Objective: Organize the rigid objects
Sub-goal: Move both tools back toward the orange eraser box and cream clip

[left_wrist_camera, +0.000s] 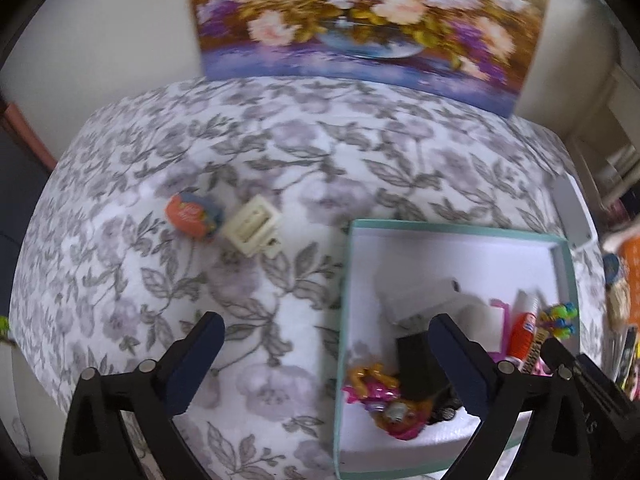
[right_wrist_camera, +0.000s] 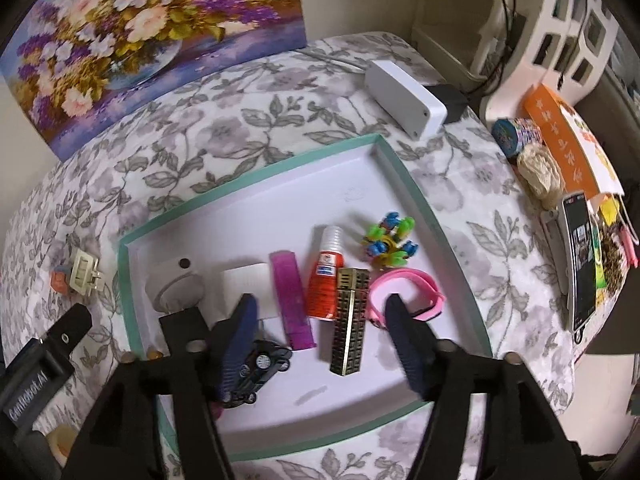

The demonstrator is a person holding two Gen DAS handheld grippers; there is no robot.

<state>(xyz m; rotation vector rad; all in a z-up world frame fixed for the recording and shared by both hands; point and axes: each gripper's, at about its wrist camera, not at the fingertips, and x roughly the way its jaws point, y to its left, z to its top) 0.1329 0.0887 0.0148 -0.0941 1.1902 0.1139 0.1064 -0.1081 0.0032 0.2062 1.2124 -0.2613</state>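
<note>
Both grippers hang with jaws wide and empty: the left gripper [left_wrist_camera: 326, 354] at the tray [left_wrist_camera: 452, 227] edge, the right gripper [right_wrist_camera: 322, 328] over the gold bar [right_wrist_camera: 349, 322].

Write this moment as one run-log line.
left gripper: open, empty | right gripper: open, empty | teal-rimmed white tray: holds toys | cream plastic switch block: outside tray

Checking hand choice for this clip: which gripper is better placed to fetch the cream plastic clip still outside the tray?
Left, probably. The left gripper is open over the tablecloth, facing the cream plastic clip beside the teal-rimmed tray. The right gripper hangs open over the tray's contents, further from it.
</note>
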